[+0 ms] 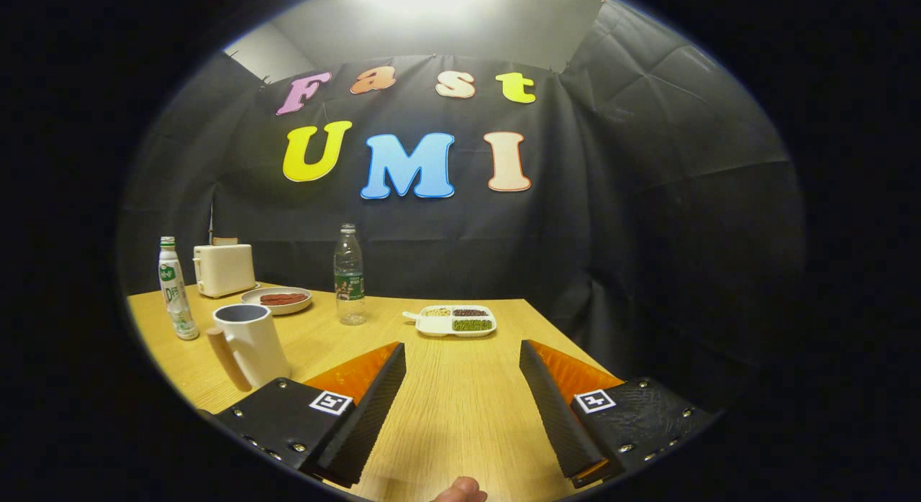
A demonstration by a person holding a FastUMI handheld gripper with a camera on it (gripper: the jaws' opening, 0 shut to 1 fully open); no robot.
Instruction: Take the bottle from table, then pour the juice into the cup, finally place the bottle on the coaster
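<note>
A clear plastic bottle [349,275] with a green label stands upright on the wooden table [460,408], well beyond my left finger. A white bottle [176,290] with a green cap and label stands farther left, near the table's edge. Just ahead of my left finger, and to its left, sits a white cup [248,344] with a wooden handle, its mouth open upward. My gripper [462,349] is open, its fingers spread wide above bare table with nothing between them. Both bottles stand apart from the fingers.
A white toaster [223,268] stands at the back left, with a plate [277,299] of reddish food beside it. A white divided tray [453,321] of grains lies straight beyond the fingers. A fingertip [460,490] pokes in below the gripper. The table ends to the right.
</note>
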